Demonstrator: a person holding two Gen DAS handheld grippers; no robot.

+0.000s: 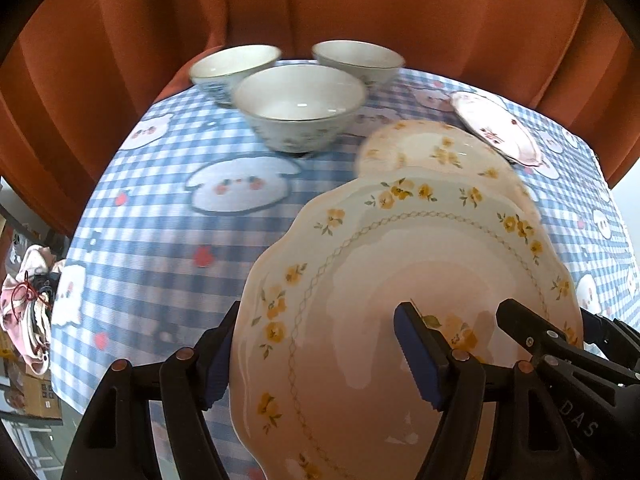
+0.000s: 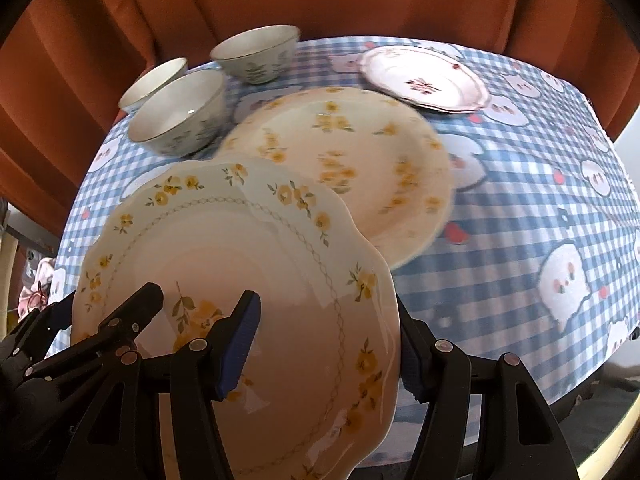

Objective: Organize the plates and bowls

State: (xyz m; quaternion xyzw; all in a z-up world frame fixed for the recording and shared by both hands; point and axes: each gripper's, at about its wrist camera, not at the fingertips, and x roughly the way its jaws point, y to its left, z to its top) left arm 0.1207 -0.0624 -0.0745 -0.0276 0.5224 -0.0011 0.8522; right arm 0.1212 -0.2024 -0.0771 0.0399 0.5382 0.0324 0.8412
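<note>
A scalloped cream plate with yellow flowers (image 1: 360, 260) (image 2: 240, 248) hangs tilted above the table, held from both sides. My left gripper (image 1: 320, 360) is shut on its left rim and my right gripper (image 2: 326, 352) on its right rim, each with one blue pad on top and the other pad behind the edge. Just beyond lies a second yellow-flowered plate (image 1: 432, 152) (image 2: 352, 160), flat on the cloth. A pink-patterned plate (image 1: 496, 128) (image 2: 424, 76) lies at the far right. Three white bowls (image 1: 300, 96) (image 2: 180, 108) stand grouped at the far left.
The table wears a blue checked cloth with bear prints (image 1: 160, 240) (image 2: 520, 220). An orange curtain (image 1: 320, 8) hangs right behind the far edge. A pink cloth bundle (image 1: 28, 308) lies off the table's left side.
</note>
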